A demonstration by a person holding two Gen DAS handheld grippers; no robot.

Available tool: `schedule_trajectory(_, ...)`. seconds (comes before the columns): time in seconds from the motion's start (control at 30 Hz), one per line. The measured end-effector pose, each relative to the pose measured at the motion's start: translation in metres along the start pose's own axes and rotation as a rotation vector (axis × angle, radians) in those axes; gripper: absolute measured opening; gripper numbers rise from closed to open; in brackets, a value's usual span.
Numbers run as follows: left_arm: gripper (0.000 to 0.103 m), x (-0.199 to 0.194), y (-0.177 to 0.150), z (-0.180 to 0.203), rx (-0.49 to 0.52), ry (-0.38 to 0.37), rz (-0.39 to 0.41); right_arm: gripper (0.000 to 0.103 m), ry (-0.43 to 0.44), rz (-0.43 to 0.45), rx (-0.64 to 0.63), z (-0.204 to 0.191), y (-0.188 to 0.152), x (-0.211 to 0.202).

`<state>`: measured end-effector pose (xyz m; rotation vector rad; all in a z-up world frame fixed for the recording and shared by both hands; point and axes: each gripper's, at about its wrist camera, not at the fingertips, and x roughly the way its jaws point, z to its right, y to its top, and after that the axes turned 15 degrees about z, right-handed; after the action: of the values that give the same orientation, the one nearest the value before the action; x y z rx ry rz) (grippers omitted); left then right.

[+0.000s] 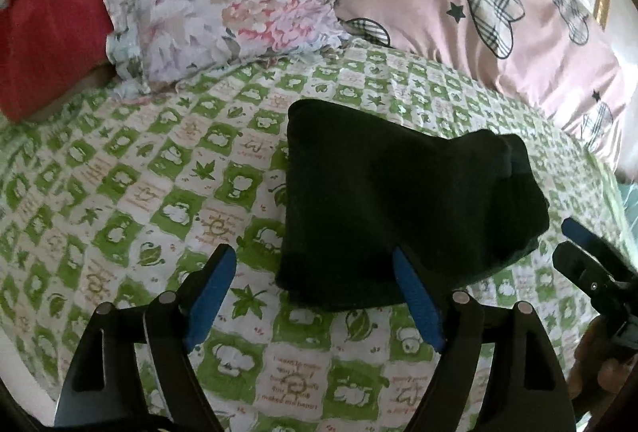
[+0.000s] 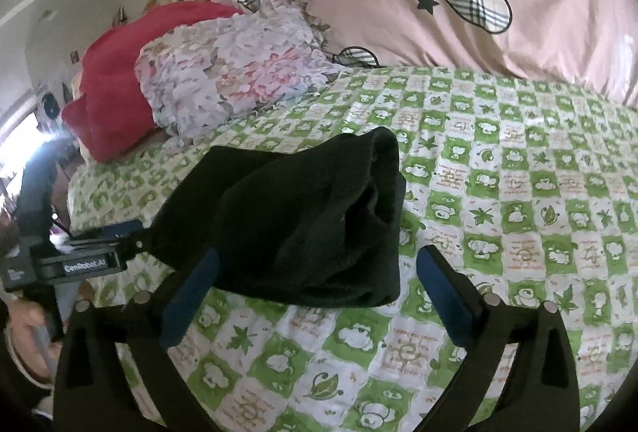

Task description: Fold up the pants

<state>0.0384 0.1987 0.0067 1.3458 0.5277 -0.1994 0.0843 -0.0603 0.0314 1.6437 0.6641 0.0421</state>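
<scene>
The black pants [image 1: 398,201] lie folded into a thick bundle on the green-and-white patterned bed sheet [image 1: 139,193]. They also show in the right wrist view [image 2: 303,216], with the stacked fold edges facing right. My left gripper [image 1: 315,264] is open and empty, just short of the bundle's near left corner. My right gripper [image 2: 319,264] is open and empty, with the bundle's near edge between its fingers. The right gripper also shows at the right edge of the left wrist view [image 1: 590,252], and the left gripper at the left of the right wrist view [image 2: 99,248].
A floral cushion [image 1: 223,9] and a red pillow [image 1: 52,13] lie at the back left of the bed. A pink quilt with plaid hearts [image 1: 458,1] is piled along the back and right. The sheet [image 2: 518,193] spreads around the pants.
</scene>
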Motion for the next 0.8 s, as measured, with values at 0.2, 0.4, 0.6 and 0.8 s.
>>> schedule_trajectory(0.2, 0.083, -0.006, -0.009, 0.004, 0.042, 0.031, -0.009, 0.101, 0.016, -0.023, -0.050, -0.012, -0.012, -0.003)
schedule_trajectory(0.4, 0.083, -0.010, -0.017, 0.008, 0.097, 0.070, -0.003, 0.101, 0.010, -0.044, -0.042, -0.015, -0.021, -0.005)
schedule_trajectory(0.6, 0.083, -0.012, -0.022, 0.008, 0.129, 0.095, 0.010, 0.101, 0.008, -0.054, -0.054, -0.018, -0.026, -0.007)
schedule_trajectory(0.8, 0.084, -0.014, -0.024, 0.010, 0.145, 0.106, 0.027, 0.101, 0.006, -0.058, -0.054, -0.019, -0.030, -0.007)
